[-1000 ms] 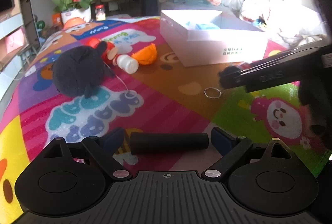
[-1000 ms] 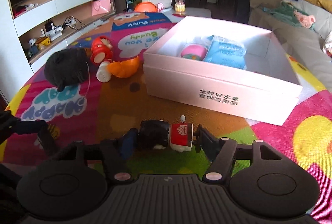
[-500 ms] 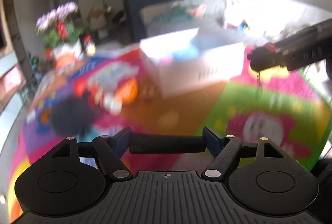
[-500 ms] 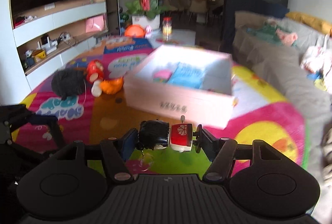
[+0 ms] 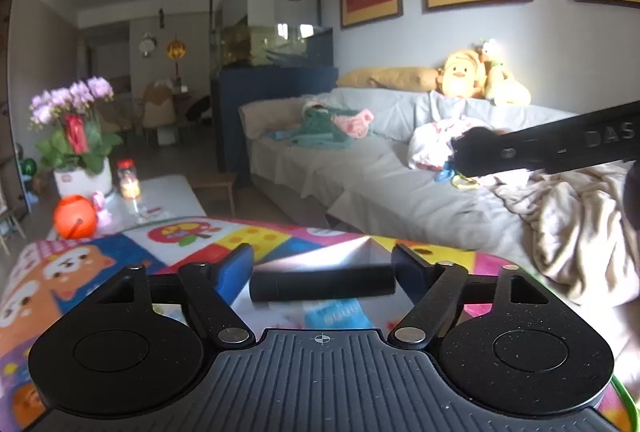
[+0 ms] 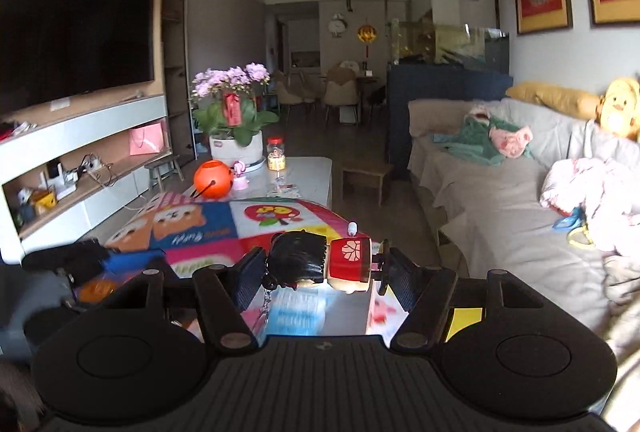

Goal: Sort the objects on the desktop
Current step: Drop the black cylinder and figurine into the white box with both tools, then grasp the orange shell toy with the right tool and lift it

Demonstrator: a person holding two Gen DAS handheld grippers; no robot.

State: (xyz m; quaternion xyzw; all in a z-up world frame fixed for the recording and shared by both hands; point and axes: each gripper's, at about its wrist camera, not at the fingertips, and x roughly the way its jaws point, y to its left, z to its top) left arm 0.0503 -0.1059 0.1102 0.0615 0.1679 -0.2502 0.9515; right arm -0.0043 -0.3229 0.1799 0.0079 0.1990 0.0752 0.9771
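Observation:
My left gripper [image 5: 322, 272] holds a black cylinder [image 5: 322, 286] crosswise between its blue pads, up in the air; its jaws are opening, and the cylinder still spans the gap. Below it lies the white box [image 5: 320, 256] with a blue packet [image 5: 336, 314] inside. My right gripper [image 6: 320, 268] is shut on a small doll keychain [image 6: 316, 262] with black hair and a red body, whose chain dangles over the same blue packet [image 6: 296, 312]. The right gripper shows as a black bar [image 5: 540, 147] at the right of the left wrist view.
A colourful cartoon mat [image 6: 200, 228] covers the table. Beyond it stand an orange ball [image 6: 213, 179], a flower pot [image 6: 236, 147] and a jar [image 6: 276, 153]. A grey sofa [image 5: 360, 167] with clothes, a blanket [image 5: 572, 232] and plush toys runs along the right.
The left gripper shut on the black cylinder and lifted it off the mat. Both grippers rose and tipped up, from over the mat to above the white box. The doll stayed gripped.

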